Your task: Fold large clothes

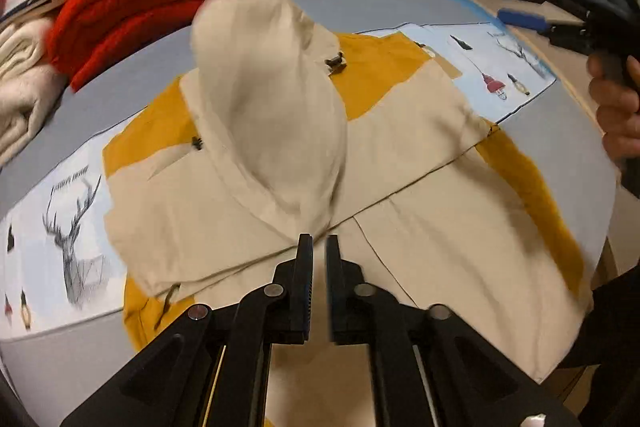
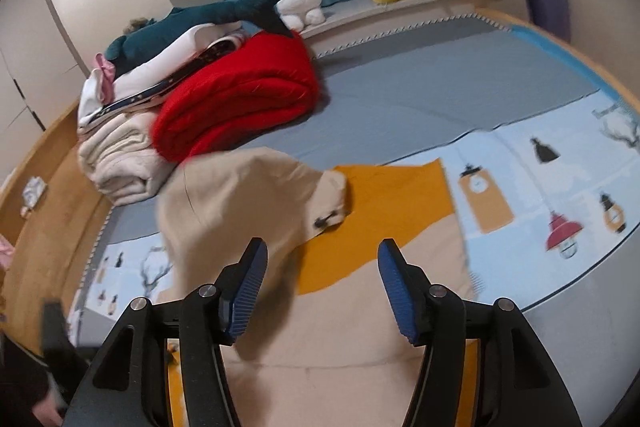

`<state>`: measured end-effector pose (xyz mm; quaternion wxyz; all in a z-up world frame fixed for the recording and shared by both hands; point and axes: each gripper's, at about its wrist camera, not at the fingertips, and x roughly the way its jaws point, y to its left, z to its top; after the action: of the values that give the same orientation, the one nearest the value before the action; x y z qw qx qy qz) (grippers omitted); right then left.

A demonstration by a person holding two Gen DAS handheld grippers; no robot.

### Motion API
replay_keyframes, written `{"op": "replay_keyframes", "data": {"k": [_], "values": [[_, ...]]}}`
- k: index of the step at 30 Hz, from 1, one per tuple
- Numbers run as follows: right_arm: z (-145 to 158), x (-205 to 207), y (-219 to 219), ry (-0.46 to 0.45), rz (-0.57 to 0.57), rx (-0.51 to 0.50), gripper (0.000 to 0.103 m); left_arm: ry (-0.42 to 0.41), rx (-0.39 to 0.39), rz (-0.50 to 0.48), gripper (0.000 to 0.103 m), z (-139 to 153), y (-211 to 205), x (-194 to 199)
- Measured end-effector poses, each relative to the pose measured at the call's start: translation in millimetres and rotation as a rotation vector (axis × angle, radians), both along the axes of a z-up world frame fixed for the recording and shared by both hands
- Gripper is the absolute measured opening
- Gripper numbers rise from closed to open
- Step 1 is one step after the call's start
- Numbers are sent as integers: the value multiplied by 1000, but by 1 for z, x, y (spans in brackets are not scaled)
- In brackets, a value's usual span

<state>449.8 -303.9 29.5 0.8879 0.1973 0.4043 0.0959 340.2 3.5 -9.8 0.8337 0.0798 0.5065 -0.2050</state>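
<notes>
The soft, limp jacket (image 1: 400, 155) is best gripped at a seam edge; left gripper (image 1: 319, 247) jaws are nearly closed, right gripper (image 2: 324, 259) jaws wide, empty

The beige and mustard-yellow jacket (image 1: 420, 155) looks like matt woven cloth, pretty smooth with soft creases, and its little toggles are dark and hard-looking. The folded red blanket (image 2: 244, 99) is fuzzier, kind of ribbed knit. The cream folded blanket (image 2: 120, 163) looks plush. The printed pale-blue sheet (image 2: 560, 167) is flat smooth fabric. The right gripper's blue finger pads (image 2: 394, 289) are ridged, rubbery; the arms are matt black plastic with shiny metal pins.
</notes>
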Motion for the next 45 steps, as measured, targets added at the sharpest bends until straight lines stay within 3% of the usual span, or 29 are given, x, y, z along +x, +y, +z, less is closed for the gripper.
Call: {"op": "replay_keyframes", "data": {"k": [4, 6, 9, 11, 14, 19, 23, 26, 27, 28, 30, 33, 35, 37, 39, 41, 45], "values": [[-14, 3, 16, 46, 54, 20, 60, 30, -180, 239, 25, 13, 37, 25], [-23, 7, 27, 65, 85, 26, 60, 35, -247, 367, 26, 9, 56, 37], [-33, 9, 43, 80, 125, 18, 60, 118, -348, 471, 27, -9, 78, 63], [-38, 11, 53, 87, 155, 14, 60, 133, -393, 474, 29, -15, 84, 74], [-44, 12, 65, 94, 195, 0, 60, 120, -393, 487, 39, -22, 85, 87], [-51, 13, 81, 100, 248, -17, 60, 158, -475, 531, 40, -38, 93, 100], [-52, 14, 86, 94, 278, -31, 60, 163, -487, 520, 42, -46, 85, 108], [-53, 15, 86, 94, 278, -22, 60, 138, -462, 528, 38, -49, 81, 112], [-54, 16, 86, 95, 276, -18, 60, 125, -442, 531, 30, -51, 80, 112], [-54, 17, 86, 98, 274, -17, 60, 112, -430, 527, 2, -52, 79, 112], [-56, 17, 84, 102, 270, -10, 60, 91, -469, 502, 0, -46, 74, 112], [-54, 17, 83, 92, 266, -5, 60, -9, -524, 394, 0, -16, 56, 104], [-52, 16, 79, 77, 263, 6, 60, -71, -559, 255, 0, 7, 31, 93], [-50, 15, 75, 62, 240, 42, 60, -34, -546, 95, 0, 11, -6, 82], [-52, 16, 72, 64, 232, 78, 60, 56, -478, 1, 0, -5, -39, 74], [-58, 18, 72, 83, 237, 100, 60, 151, -420, -32, 0, -26, -58, 70], [-85, 24, 83, 198, 259, 85, 60, 231, -360, 3, 3, -48, -65, 68]]}}
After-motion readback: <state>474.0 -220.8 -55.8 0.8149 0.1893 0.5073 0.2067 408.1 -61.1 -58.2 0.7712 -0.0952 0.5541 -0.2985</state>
